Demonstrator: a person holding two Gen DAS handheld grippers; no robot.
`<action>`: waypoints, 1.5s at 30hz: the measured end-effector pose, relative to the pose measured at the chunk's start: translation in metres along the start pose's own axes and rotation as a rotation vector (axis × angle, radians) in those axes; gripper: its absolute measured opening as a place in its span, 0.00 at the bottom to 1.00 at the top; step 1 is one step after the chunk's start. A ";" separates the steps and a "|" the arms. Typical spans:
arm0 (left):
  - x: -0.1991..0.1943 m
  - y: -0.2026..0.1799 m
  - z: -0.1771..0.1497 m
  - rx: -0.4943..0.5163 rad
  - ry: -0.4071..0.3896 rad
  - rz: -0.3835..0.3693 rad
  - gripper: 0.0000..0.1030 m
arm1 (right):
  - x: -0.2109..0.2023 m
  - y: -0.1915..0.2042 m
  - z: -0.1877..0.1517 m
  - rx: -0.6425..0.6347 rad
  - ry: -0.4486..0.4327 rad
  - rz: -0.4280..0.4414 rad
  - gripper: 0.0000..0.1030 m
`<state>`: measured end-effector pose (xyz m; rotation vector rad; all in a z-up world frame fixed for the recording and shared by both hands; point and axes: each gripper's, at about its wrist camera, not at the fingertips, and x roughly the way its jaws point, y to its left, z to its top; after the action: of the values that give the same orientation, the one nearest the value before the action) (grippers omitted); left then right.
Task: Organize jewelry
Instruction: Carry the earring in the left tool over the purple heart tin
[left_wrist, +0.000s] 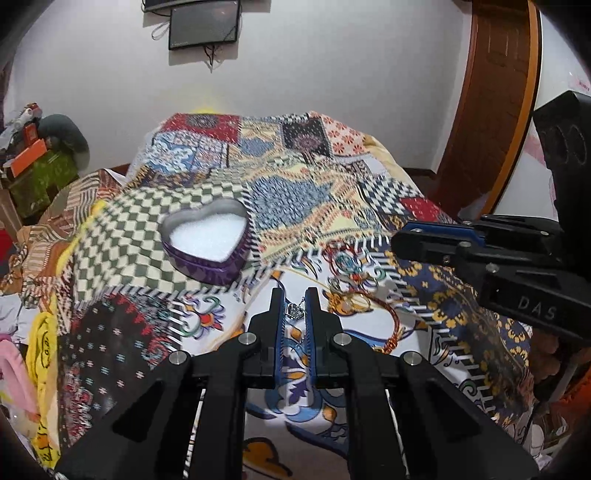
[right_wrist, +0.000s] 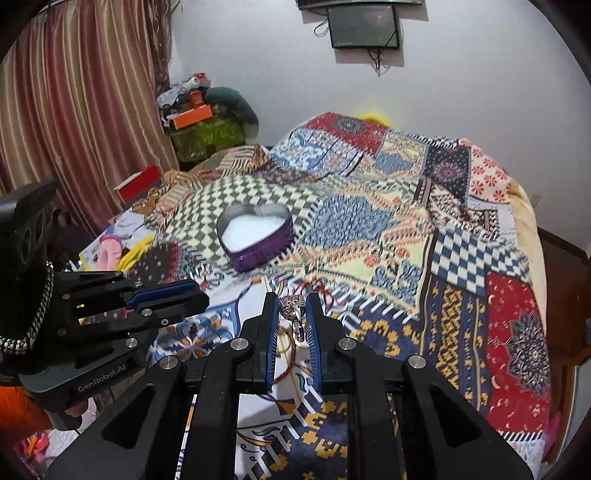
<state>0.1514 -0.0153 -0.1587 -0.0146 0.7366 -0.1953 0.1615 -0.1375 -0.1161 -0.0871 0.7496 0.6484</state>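
Note:
A purple heart-shaped tin (left_wrist: 207, 236) (right_wrist: 255, 232) lined with white foam lies open on the patchwork quilt (left_wrist: 332, 192), beyond both grippers. My left gripper (left_wrist: 293, 295) is shut on a small silver jewelry piece (left_wrist: 295, 312), held just above the quilt. My right gripper (right_wrist: 291, 299) is shut on a silver stone-set ring (right_wrist: 291, 312). A red and gold cord bracelet (left_wrist: 369, 306) (right_wrist: 290, 347) lies on the quilt below the grippers. The right gripper (left_wrist: 400, 243) comes in from the right of the left wrist view. The left gripper (right_wrist: 197, 295) comes in from the left of the right wrist view.
The quilt covers a bed that drops off at its left and right edges. Boxes and clutter (right_wrist: 199, 118) are piled at the far left beside a striped curtain (right_wrist: 74, 129). A wooden door (left_wrist: 491, 92) stands at the right. A dark screen (left_wrist: 203, 24) hangs on the wall.

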 end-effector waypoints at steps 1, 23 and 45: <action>-0.003 0.001 0.002 0.000 -0.010 0.009 0.09 | -0.002 0.001 0.003 -0.001 -0.009 -0.003 0.13; -0.030 0.055 0.039 -0.062 -0.148 0.135 0.09 | -0.004 0.030 0.053 -0.038 -0.125 -0.005 0.13; 0.015 0.101 0.064 -0.113 -0.116 0.115 0.09 | 0.073 0.021 0.080 -0.041 -0.037 -0.012 0.13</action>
<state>0.2226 0.0773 -0.1298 -0.0900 0.6295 -0.0422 0.2383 -0.0594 -0.1020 -0.1162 0.6997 0.6527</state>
